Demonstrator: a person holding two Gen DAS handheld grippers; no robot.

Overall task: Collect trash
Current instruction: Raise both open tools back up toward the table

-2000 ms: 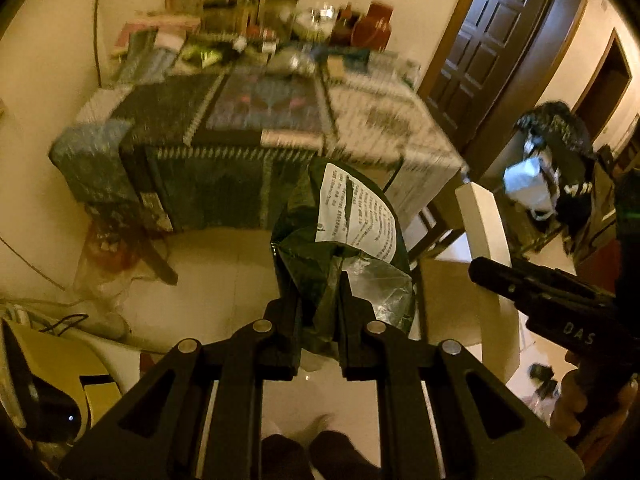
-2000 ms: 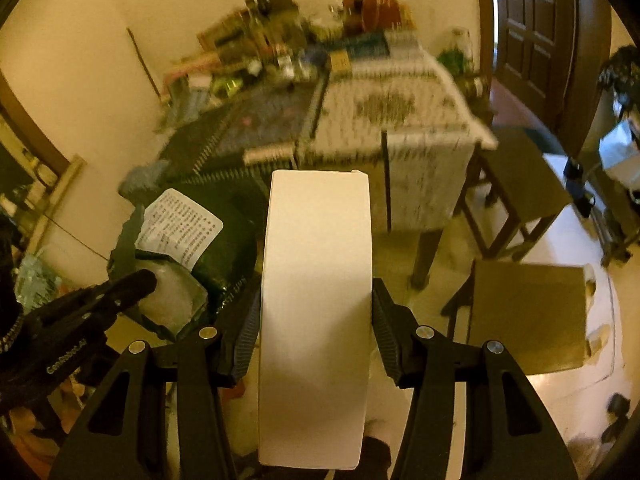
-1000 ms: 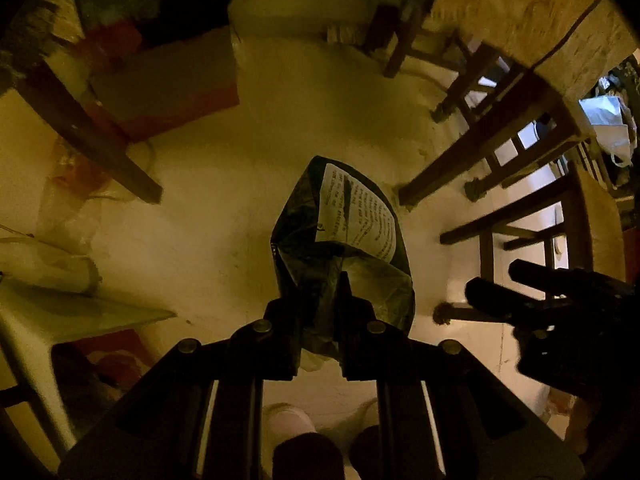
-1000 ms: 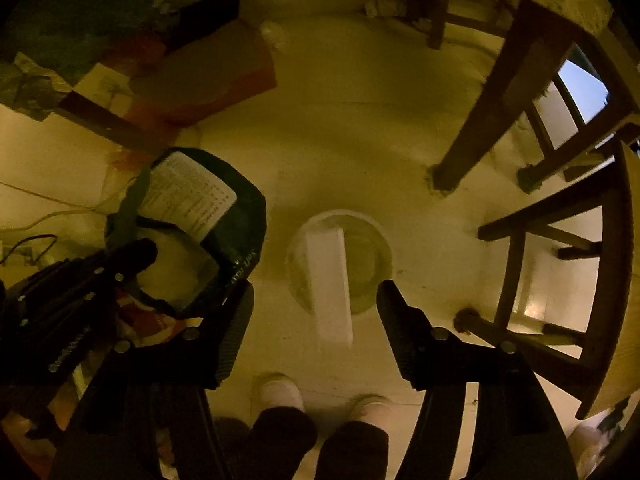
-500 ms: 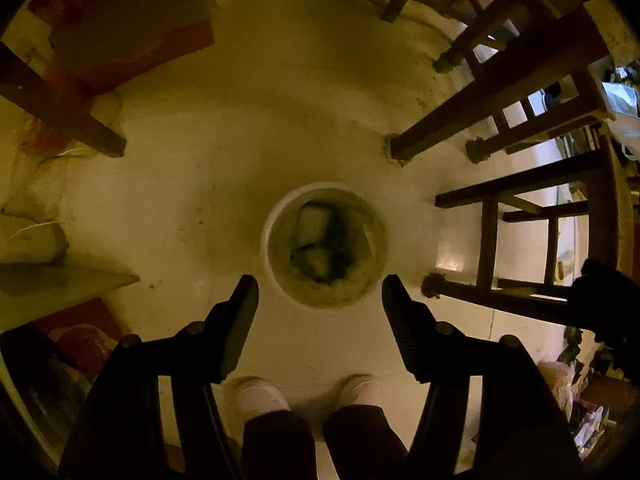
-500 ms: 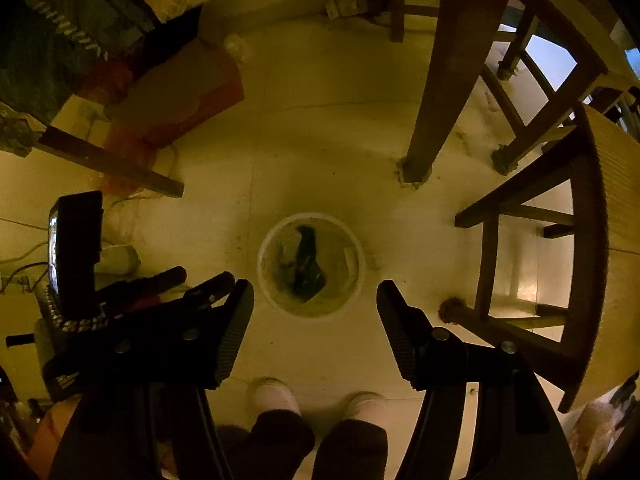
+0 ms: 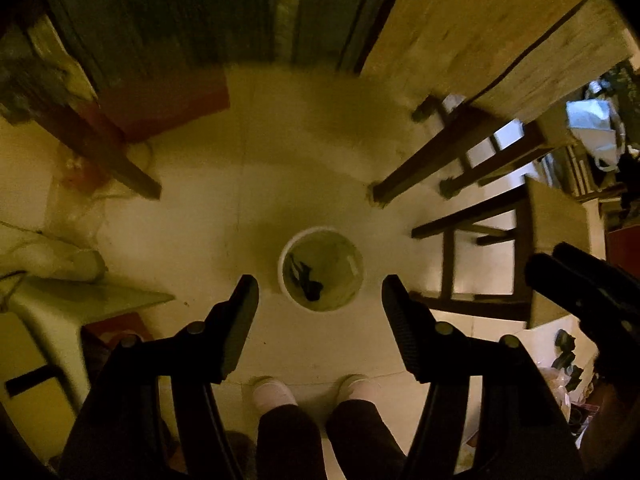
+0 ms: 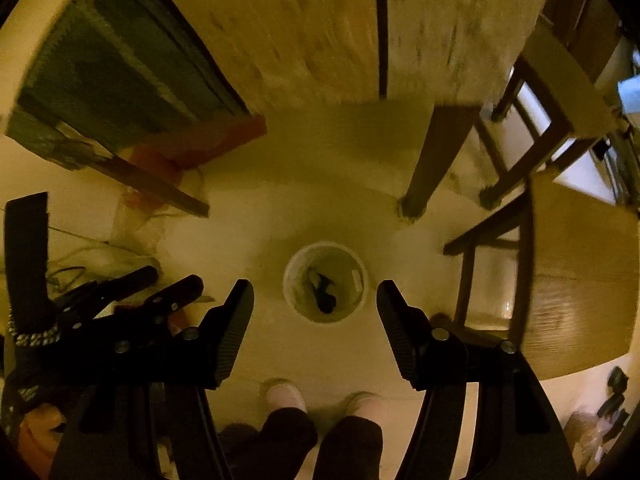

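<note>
1. Since two seconds ago, both pieces of trash have gone from the grippers: the green packet held by the left one and the white box held by the right one now lie in the bin, and both grippers have risen above it.
2. Left gripper (image 7: pixel 318 292): jaws apart, nothing between them, pointing steeply down at the floor.
3. Right gripper (image 8: pixel 316 298): jaws apart, empty, pointing down likewise; it also shows at the right edge of the left wrist view.
4. Bin (image 7: pixel 282 276): round, pale rim, standing on the light floor (image 7: pixel 248 200) between the two open grippers. Dark trash (image 7: pixel 306 278) lies inside; details too dim to tell.
5. Table legs (image 7: pixel 424 168): dark wood, beyond the bin.
6. Chair (image 8: pixel 576 272): wooden seat, right of the bin.
7. Person's feet (image 7: pixel 276 394): pale shoes, dark trousers, just behind the bin.
</note>
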